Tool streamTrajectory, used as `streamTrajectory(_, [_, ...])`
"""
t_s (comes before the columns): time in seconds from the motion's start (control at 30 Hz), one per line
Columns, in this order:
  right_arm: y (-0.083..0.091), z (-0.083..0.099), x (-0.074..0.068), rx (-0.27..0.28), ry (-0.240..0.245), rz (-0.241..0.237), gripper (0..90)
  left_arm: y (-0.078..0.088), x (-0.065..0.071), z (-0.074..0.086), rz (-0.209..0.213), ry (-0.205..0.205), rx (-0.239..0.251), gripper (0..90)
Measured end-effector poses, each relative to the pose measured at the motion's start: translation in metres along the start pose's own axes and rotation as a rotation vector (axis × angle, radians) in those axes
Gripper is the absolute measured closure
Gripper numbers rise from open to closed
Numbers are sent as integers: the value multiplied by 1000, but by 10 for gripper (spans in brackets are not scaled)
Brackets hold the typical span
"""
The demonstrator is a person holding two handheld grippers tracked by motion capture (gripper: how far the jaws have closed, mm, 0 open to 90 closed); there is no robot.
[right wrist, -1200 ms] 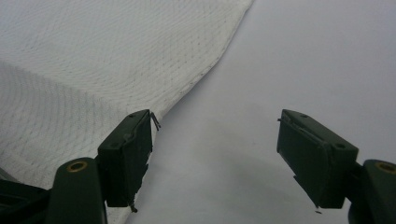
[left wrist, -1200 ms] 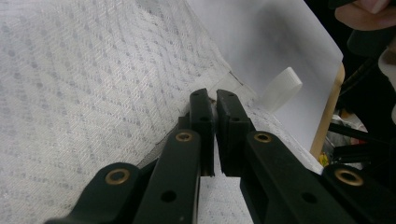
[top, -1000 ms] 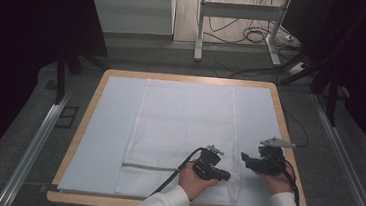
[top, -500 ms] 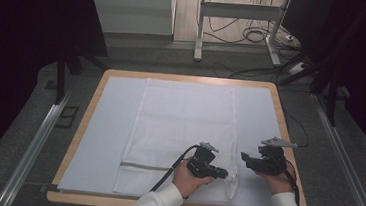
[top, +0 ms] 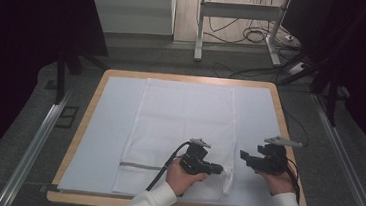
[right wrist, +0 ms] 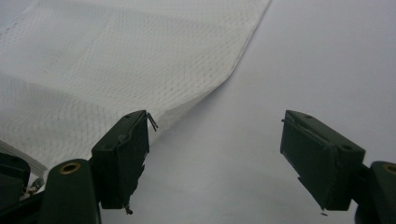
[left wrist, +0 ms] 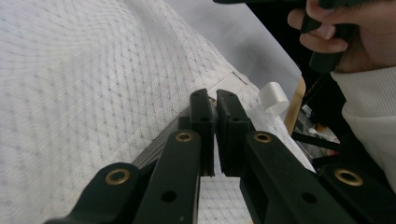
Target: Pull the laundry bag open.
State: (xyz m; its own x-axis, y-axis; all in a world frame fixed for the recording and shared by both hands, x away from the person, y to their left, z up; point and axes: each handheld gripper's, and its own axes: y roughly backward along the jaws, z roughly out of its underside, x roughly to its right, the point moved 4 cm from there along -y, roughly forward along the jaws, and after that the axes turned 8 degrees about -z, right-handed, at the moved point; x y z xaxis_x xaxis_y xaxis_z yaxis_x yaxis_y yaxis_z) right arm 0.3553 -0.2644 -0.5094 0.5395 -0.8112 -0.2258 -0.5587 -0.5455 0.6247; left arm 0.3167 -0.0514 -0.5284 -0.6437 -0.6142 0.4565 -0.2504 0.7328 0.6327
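White mesh laundry bag [top: 181,128] spread flat on pale table cover [top: 108,126], grey zipper band [top: 140,166] running across near end. Left gripper [top: 214,169] clenched on something small at zipper's right end, near bag's near right corner; probably the zipper pull, though pads hide it. Bag edge lifted slightly there. Right gripper [top: 243,156] just to the right, hovering over bare cover, jaws spread wide, grasping nothing.

Risks, as judgement: thin grip could slip off if pulled sideways too fast. With nothing pinning the bag, whole bag likely to drag and bunch rather than zipper sliding. Mesh could snag in zipper teeth.

Left gripper view: black pads [left wrist: 205,121] pressed together over zipper seam, white ribbon tag [left wrist: 273,98] just beyond, other hand [left wrist: 345,37] farther off. High view too small for these details, but gives whole layout. Right gripper view: open jaws over cover, bag edge [right wrist: 233,60] curling up on the left.
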Motion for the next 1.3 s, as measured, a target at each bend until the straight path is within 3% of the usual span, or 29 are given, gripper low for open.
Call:
streamTrajectory(0.73, [3, -3, -3, -26, -116, -57, 212, 15, -3, -1, -11, 3, 36, 870])
streamTrajectory(0.93, [1, -5, -13, -31, -144, -109, 201, 19, 0, 0, -36, -20, 51, 870])
streamTrajectory(1.3, [-12, -7, -28, -57, -180, -164, 194, 22, -1, 2, -39, -17, 56, 870])
